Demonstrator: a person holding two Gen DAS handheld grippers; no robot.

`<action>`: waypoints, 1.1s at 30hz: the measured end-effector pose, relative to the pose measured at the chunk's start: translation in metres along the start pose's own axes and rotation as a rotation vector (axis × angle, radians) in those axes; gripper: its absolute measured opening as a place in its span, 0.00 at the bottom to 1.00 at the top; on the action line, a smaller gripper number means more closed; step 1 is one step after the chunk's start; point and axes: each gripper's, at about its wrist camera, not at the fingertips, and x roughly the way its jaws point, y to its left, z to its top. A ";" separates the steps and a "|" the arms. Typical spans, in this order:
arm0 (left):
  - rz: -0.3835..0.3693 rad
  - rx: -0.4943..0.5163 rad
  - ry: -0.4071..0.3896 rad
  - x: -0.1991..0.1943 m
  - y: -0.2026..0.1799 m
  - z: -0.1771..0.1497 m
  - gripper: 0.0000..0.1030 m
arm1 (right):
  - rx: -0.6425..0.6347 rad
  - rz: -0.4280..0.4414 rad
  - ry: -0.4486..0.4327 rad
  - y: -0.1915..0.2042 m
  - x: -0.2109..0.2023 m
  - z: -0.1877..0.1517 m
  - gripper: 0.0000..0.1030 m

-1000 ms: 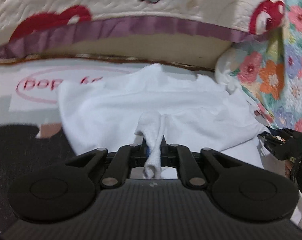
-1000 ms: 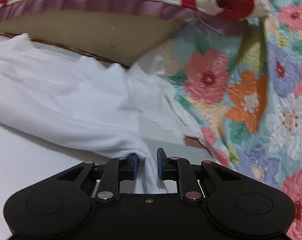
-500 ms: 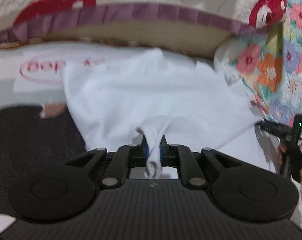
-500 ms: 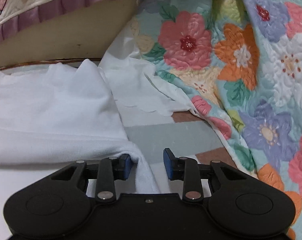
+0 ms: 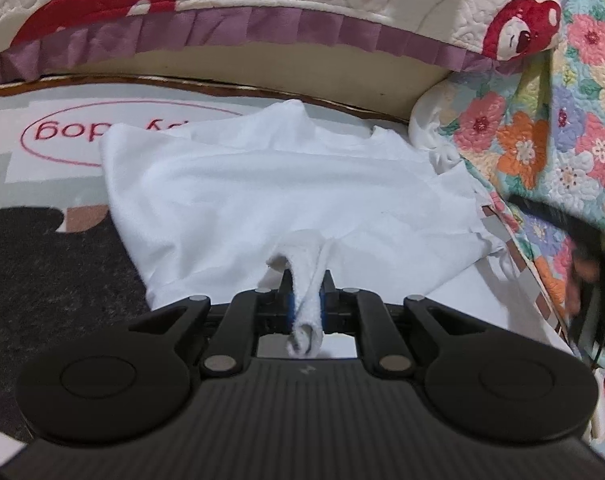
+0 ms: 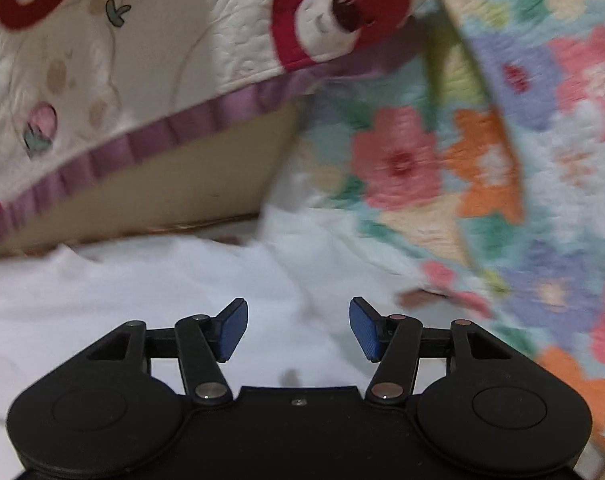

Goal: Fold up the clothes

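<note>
Pinching a rolled edge of white garment (image 5: 270,184) in left claw (image 5: 305,304), clamped tight, likely to carry a fold or keep cloth taut. Garment spread on patterned mat (image 5: 42,152), partly doubled over, just beside floral quilt (image 5: 562,152). Right claw (image 6: 298,330) spread wide, empty, hovering above garment's quilt-side edge; view blurred. Fold stage unclear.

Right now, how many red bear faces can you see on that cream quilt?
1 clear face: at the quilt's corner, above the purple ruffle, next to the floral blanket. Other red patches are cut off and may be more bears.
</note>
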 end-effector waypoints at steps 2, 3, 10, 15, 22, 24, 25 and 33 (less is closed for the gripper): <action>0.002 0.014 -0.002 0.002 -0.003 0.000 0.09 | 0.053 0.072 0.068 0.012 0.026 0.026 0.58; 0.004 0.018 -0.003 0.002 -0.004 0.000 0.09 | 0.075 0.090 0.112 0.015 0.043 0.040 0.58; -0.033 0.105 -0.040 -0.011 -0.017 0.006 0.08 | 0.123 -0.020 0.368 0.024 0.147 0.081 0.58; -0.041 0.112 -0.068 -0.020 -0.020 0.007 0.08 | 0.144 -0.028 0.357 0.010 0.183 0.077 0.02; 0.006 0.035 -0.027 -0.006 0.000 0.015 0.08 | 0.172 -0.146 0.245 -0.025 0.187 0.089 0.01; -0.001 0.013 -0.019 -0.003 0.005 0.015 0.08 | 0.212 -0.145 0.211 -0.034 0.182 0.090 0.08; -0.011 0.008 -0.023 -0.003 0.005 0.015 0.08 | 0.257 -0.127 0.191 -0.038 0.178 0.089 0.10; -0.091 -0.036 -0.051 -0.004 0.012 0.018 0.08 | 0.124 0.073 0.046 0.010 0.079 0.024 0.30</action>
